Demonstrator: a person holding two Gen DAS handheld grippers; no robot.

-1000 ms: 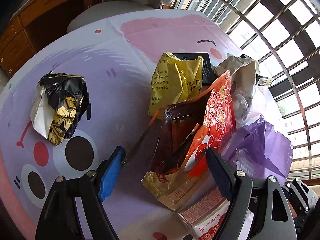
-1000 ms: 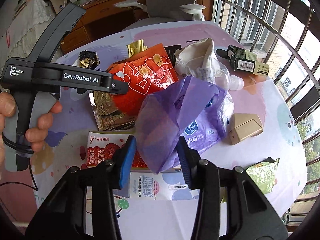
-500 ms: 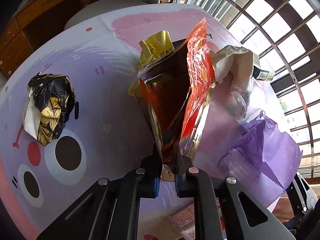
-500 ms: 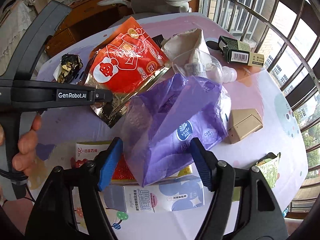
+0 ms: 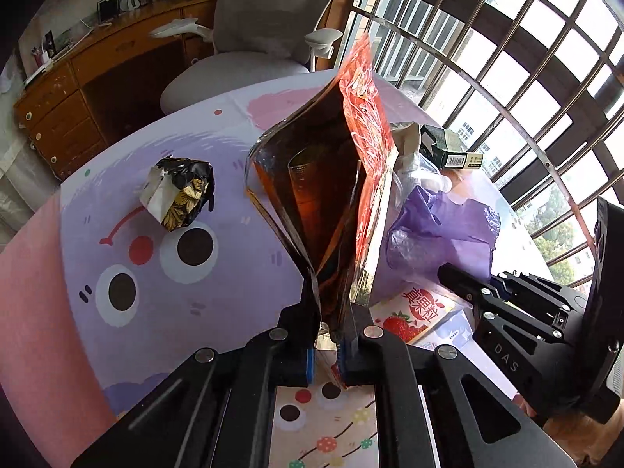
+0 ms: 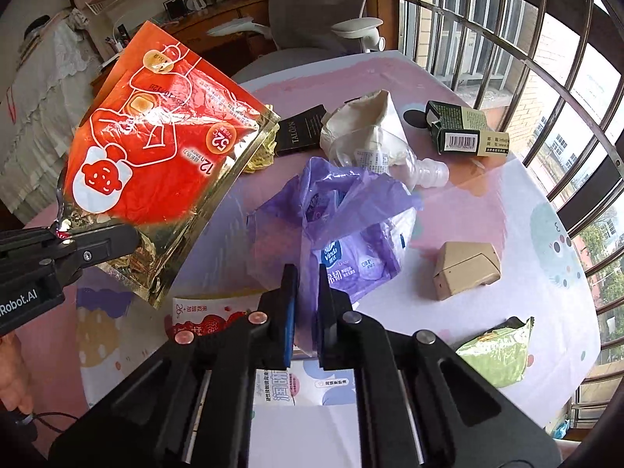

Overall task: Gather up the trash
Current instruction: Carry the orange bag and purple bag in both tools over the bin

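My left gripper (image 5: 329,345) is shut on the bottom corner of a large red and gold foil snack bag (image 5: 331,179), which hangs lifted above the table; the same red bag (image 6: 156,156) shows at the left of the right wrist view with the left gripper (image 6: 66,240) under it. My right gripper (image 6: 306,312) is shut on the edge of a purple plastic bag (image 6: 343,214) holding a tissue pack. That purple bag (image 5: 440,230) lies right of the red bag, with the right gripper (image 5: 460,277) at its near edge.
On the round table (image 6: 526,202) lie a crumpled black and gold wrapper (image 5: 179,191), a dark green carton (image 6: 464,132), a cream bag with a plastic bottle (image 6: 370,132), a black box (image 6: 300,130), a brown box (image 6: 466,269), a green wrapper (image 6: 495,355) and milk cartons (image 6: 304,386). An office chair (image 5: 249,58) stands beyond.
The left gripper shut on the red foil bag and lifted it up off the pile. The right gripper opened wider, then shut on the purple bag's edge.
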